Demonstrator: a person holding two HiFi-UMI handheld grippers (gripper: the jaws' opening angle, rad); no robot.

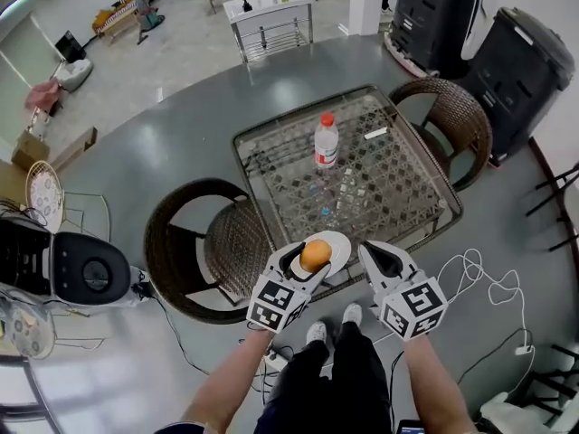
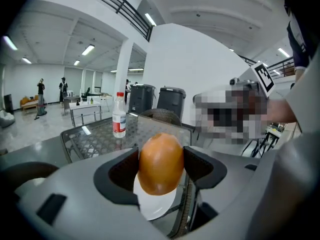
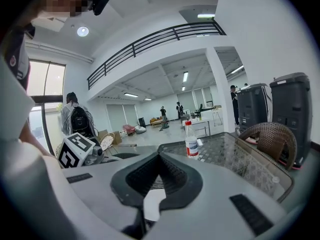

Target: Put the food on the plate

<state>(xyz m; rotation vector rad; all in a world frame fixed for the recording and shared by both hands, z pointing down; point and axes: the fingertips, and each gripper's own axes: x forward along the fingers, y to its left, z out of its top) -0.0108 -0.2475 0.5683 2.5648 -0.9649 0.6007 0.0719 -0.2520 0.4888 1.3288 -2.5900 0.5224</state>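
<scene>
A round orange-brown piece of food (image 1: 317,252) (image 2: 160,154) is clamped between the black pads of my left gripper (image 1: 310,260) (image 2: 161,167). It hangs just above a white plate (image 1: 341,242) (image 2: 156,207) at the near edge of the glass table (image 1: 262,208). My right gripper (image 1: 371,251) (image 3: 160,159) hovers beside the plate on its right, shut, with nothing held. Part of the plate (image 3: 151,205) shows below its jaws.
A clear bottle with a red cap (image 1: 326,141) (image 2: 119,116) (image 3: 191,140) stands mid-table. Wicker chairs sit at the near left (image 1: 208,251) and far right (image 1: 460,120). Two black bins (image 1: 479,39) stand behind. Cables (image 1: 493,289) lie on the floor at right.
</scene>
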